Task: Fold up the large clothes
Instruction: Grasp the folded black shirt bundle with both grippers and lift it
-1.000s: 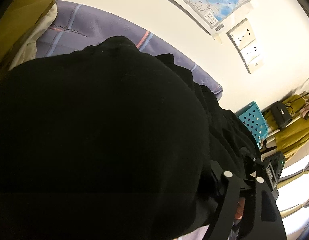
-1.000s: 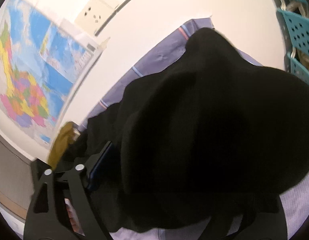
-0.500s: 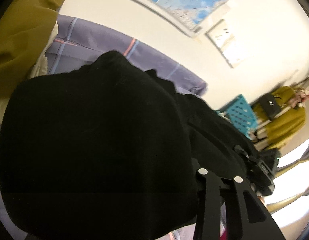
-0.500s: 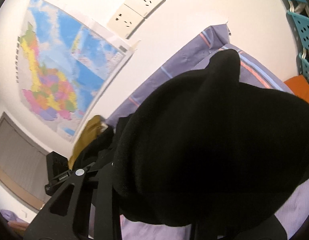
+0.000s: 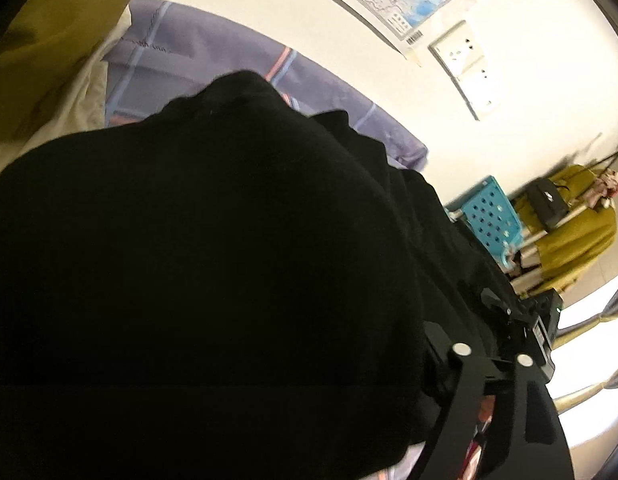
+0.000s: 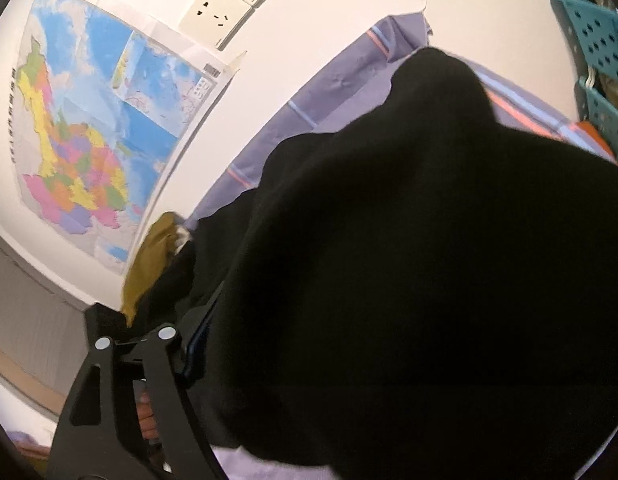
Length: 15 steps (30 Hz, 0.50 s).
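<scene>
Both your views are filled by the black garment (image 5: 213,280) draped over the lenses | jaw state on left gripper (image 5: 485,408) and right gripper (image 6: 149,380) cannot be told | purple sheet (image 6: 329,92) at 12 o'clock | map (image 6: 89,128) at 10 o'clock

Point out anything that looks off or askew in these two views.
The black garment is bunched over both cameras, hiding both grippers' fingertips. Behind it, the purple plaid sheet rides up against the wall. Nothing looks spilled or damaged.
</scene>
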### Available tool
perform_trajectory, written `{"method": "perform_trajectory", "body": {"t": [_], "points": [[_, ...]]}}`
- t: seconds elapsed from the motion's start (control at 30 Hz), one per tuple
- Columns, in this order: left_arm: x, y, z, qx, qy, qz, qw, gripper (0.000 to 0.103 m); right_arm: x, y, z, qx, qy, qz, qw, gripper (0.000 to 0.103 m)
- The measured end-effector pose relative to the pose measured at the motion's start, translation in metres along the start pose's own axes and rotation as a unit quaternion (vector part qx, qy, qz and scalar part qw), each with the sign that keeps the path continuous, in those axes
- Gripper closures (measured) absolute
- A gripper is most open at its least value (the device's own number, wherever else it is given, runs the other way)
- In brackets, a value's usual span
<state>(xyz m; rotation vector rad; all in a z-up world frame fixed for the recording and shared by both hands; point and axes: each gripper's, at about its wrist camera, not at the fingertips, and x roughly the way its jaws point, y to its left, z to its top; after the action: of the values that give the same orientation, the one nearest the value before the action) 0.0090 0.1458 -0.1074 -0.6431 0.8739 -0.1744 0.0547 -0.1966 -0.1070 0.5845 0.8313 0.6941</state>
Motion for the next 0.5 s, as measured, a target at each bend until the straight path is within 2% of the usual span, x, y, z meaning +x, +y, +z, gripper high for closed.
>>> {"method": "perform_trajectory", "body": {"t": [0.1,0.17,0.23,0.33,0.4,0.5], "points": [[0.011,-0.01,0.008,0.007,-0.01,0.027,0.9996,0.019,0.008,0.004,0.003,0.0,-0.012,-0.004,1.0,0.024],[0.014,-0.013,0.01,0.014,-0.011,0.04,0.999,0.02,0.011,0.004,0.005,-0.001,-0.013,-0.011,1.0,0.03],[0.016,-0.014,0.01,0.018,-0.014,0.054,0.9983,0.026,0.012,0.003,0.005,-0.004,-0.011,-0.02,1.0,0.044],[0.011,-0.011,0.008,0.019,-0.015,0.063,0.9977,0.032,0.01,0.0,0.004,-0.005,-0.007,-0.019,1.0,0.05],[0.01,-0.01,0.01,0.018,-0.015,0.065,0.9976,0.033,0.009,-0.003,0.003,-0.005,-0.009,-0.019,1.0,0.05],[0.009,-0.009,0.011,0.022,-0.013,0.071,0.9971,0.034,0.009,-0.002,0.004,0.0,-0.012,-0.014,1.0,0.043]]}}
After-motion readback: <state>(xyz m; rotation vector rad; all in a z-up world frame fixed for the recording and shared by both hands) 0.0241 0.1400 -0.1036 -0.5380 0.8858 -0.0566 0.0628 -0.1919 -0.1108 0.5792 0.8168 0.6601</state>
